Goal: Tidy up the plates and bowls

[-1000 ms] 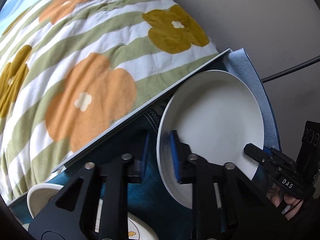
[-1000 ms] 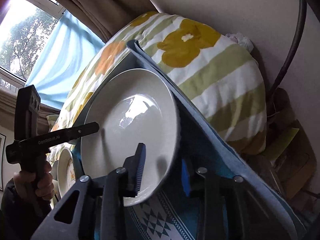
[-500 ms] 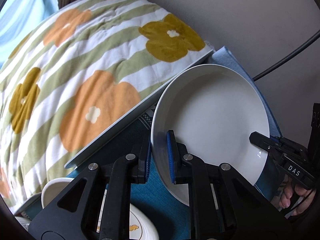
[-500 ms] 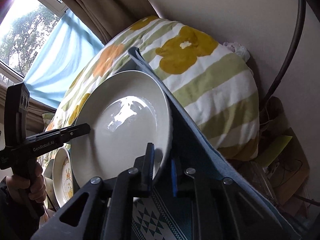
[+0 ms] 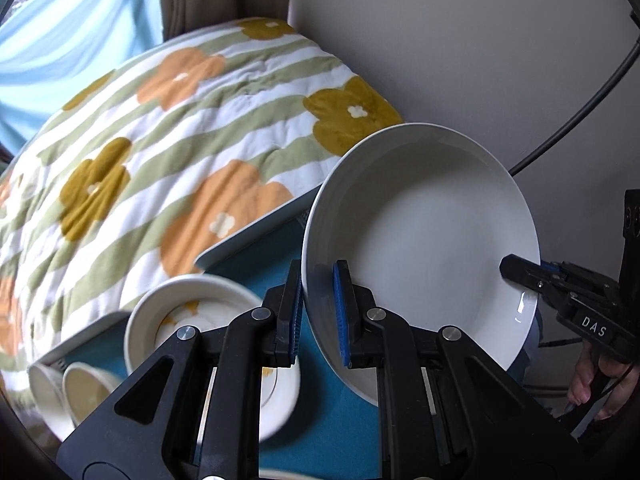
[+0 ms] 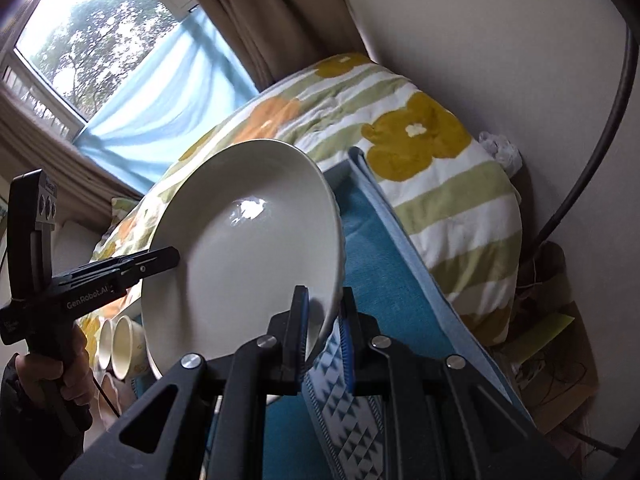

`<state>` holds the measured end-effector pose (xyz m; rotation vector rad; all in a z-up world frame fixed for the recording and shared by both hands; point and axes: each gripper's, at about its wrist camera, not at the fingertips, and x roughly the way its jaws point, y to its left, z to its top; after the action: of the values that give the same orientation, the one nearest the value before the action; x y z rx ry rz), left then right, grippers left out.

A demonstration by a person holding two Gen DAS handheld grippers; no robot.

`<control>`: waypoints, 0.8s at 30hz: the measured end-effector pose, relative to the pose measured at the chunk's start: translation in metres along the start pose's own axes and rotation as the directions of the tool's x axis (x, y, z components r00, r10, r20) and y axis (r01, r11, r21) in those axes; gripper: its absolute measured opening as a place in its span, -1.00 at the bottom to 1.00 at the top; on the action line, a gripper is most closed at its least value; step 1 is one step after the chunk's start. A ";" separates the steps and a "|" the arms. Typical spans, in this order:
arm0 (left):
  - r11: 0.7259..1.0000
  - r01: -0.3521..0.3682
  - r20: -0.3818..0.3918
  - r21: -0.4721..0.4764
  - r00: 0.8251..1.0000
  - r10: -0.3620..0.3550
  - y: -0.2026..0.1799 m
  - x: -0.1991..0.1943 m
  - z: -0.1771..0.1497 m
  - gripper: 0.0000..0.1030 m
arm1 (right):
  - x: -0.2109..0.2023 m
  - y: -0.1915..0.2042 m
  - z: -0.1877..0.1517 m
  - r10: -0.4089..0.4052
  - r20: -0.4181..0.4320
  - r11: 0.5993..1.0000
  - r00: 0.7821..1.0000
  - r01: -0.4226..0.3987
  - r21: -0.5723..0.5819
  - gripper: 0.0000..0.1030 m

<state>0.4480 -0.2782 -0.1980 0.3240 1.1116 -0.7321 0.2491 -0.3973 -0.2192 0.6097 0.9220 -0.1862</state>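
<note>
A large plain white plate (image 5: 424,240) is held up off the teal cloth, tilted on edge. My left gripper (image 5: 318,312) is shut on its left rim. My right gripper (image 6: 324,328) is shut on its opposite rim; the plate (image 6: 244,248) fills the middle of the right wrist view. Each gripper shows in the other's view, the right gripper (image 5: 520,276) at the right and the left gripper (image 6: 160,258) at the left. Below the plate sit a white bowl with an orange print (image 5: 188,320) on a patterned plate (image 5: 280,392), and two small cups (image 5: 68,392).
A teal cloth (image 5: 344,432) with a patterned band (image 6: 348,420) covers the table. A flowered striped quilt (image 5: 168,152) lies behind the table edge. A wall and a black cable (image 5: 580,108) are at the right. A window with a blue curtain (image 6: 160,92) is at the left.
Both grippers closed on the plate's rims and lifted it up off the cloth. The bowl, patterned plate and cups came into the left wrist view.
</note>
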 end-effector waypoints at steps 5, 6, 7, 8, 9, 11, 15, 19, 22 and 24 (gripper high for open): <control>0.998 -0.039 0.047 -0.046 0.998 0.042 0.001 -0.051 -0.037 -0.77 | -0.028 0.031 -0.017 0.026 -0.017 0.996 1.000 -0.027 -0.089 -0.74; 0.997 -0.043 0.055 -0.059 0.997 0.047 0.001 -0.061 -0.047 -0.77 | -0.033 0.037 -0.022 0.031 -0.023 0.994 0.999 -0.034 -0.104 -0.74; 0.996 -0.048 0.061 -0.074 0.997 0.053 0.003 -0.072 -0.058 -0.77 | -0.038 0.043 -0.027 0.038 -0.028 0.992 0.999 -0.041 -0.116 -0.74; 0.995 -0.052 0.066 -0.087 0.996 0.058 0.004 -0.080 -0.069 -0.77 | -0.042 0.049 -0.032 0.045 -0.033 0.991 0.998 -0.049 -0.127 -0.74; 0.993 -0.061 0.073 -0.102 0.995 0.068 0.007 -0.091 -0.083 -0.77 | -0.046 0.056 -0.039 0.052 -0.043 0.989 0.998 -0.058 -0.139 -0.74; 0.991 -0.074 0.076 -0.114 0.994 0.083 0.011 -0.103 -0.106 -0.77 | -0.050 0.067 -0.054 0.069 -0.061 0.986 0.996 -0.077 -0.149 -0.74; 0.981 -0.092 0.058 -0.173 0.993 0.103 0.024 -0.122 -0.164 -0.77 | -0.048 0.083 -0.088 0.086 -0.111 0.981 0.990 -0.104 -0.166 -0.74; 0.968 -0.110 0.030 -0.226 0.992 0.120 0.034 -0.129 -0.218 -0.77 | -0.044 0.100 -0.125 0.094 -0.158 0.974 0.983 -0.124 -0.190 -0.74; 0.960 -0.127 0.004 -0.249 0.991 0.132 0.040 -0.129 -0.254 -0.77 | -0.033 0.107 -0.149 0.103 -0.193 0.969 0.976 -0.142 -0.201 -0.74; 0.954 -0.137 -0.011 -0.268 0.990 0.139 0.045 -0.127 -0.272 -0.77 | -0.024 0.110 -0.163 0.111 -0.217 0.967 0.970 -0.156 -0.202 -0.74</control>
<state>0.2584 -0.0411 -0.2060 0.1654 1.1530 -0.4510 0.1662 -0.2174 -0.2284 0.4903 1.0794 0.1011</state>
